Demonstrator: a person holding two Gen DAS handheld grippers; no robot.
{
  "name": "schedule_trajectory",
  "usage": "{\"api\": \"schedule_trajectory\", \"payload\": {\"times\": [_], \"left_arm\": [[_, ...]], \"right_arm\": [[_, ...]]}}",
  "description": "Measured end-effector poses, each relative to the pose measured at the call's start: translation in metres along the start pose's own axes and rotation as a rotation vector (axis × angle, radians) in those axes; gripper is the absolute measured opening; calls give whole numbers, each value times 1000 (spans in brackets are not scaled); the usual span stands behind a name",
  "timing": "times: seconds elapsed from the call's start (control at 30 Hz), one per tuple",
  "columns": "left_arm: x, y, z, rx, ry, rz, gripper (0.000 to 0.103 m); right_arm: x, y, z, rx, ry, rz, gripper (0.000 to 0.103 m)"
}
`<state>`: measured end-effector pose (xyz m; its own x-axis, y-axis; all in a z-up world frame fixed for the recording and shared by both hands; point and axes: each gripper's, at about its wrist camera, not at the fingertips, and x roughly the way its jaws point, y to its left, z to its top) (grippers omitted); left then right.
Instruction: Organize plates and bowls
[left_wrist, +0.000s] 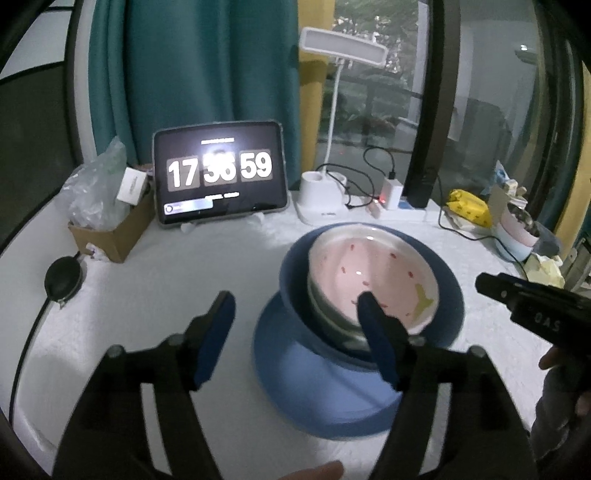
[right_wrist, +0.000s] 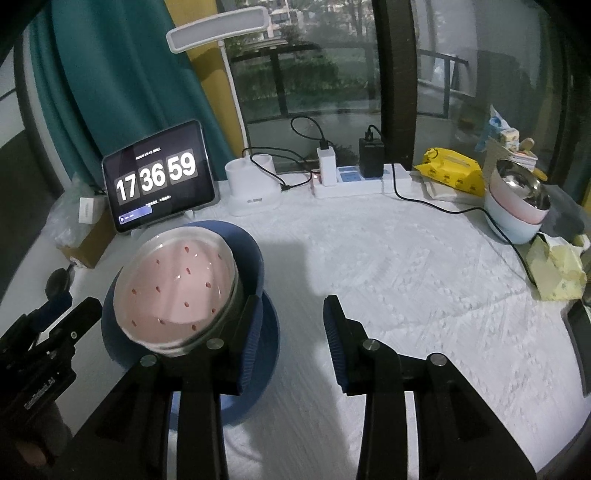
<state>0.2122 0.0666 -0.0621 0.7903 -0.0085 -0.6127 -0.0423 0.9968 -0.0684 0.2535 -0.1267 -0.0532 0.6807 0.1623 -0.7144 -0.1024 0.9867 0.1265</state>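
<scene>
Centrally, on the white textured surface, a stack of dishes: light-blue plate at bottom, dark-blue bowl on it, and nested inside that a pale bowl w/ a metallic rim, topped by a pink bowl w/ small red specks. Left gripper: jaws wide, nothing clamped; its right finger lies in front of the pink bowl's near rim, contact cannot be told, while its left finger stands over bare surface, apart from the stack. Right gripper: jaws partly apart, empty between; its left finger sits just beside the stack's right edge, overlapping the dark-blue bowl in view, touch not resolvable; its right finger is over bare surface. Each gripper shows at the edge of the other's view, on opposite sides of the stack. Bkgd, rear edge of surface: tablet showing 17 36 59, white desk lamp, power strip w/ chargers, yellow packet. Far right: a second stack of bowls, steel one on top, well apart from the main stack. Far left: cardboard box w/ a plastic bag, and a black round object near the surface edge.
</scene>
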Motion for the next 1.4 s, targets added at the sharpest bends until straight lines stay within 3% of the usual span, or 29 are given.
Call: {"api": "schedule_trajectory", "payload": {"times": [0.4, 1.13, 1.4], "left_arm": [[-34, -16, -17, 28, -44, -22, 90], [-100, -45, -43, 71, -124, -115, 90], [-127, -52, -44, 96, -190, -100, 90]], "right_arm": [[-30, -7, -23, 6, -27, -10, 37], [-95, -24, -60, 29, -113, -24, 37], [-126, -31, -66, 45, -178, -37, 37]]}}
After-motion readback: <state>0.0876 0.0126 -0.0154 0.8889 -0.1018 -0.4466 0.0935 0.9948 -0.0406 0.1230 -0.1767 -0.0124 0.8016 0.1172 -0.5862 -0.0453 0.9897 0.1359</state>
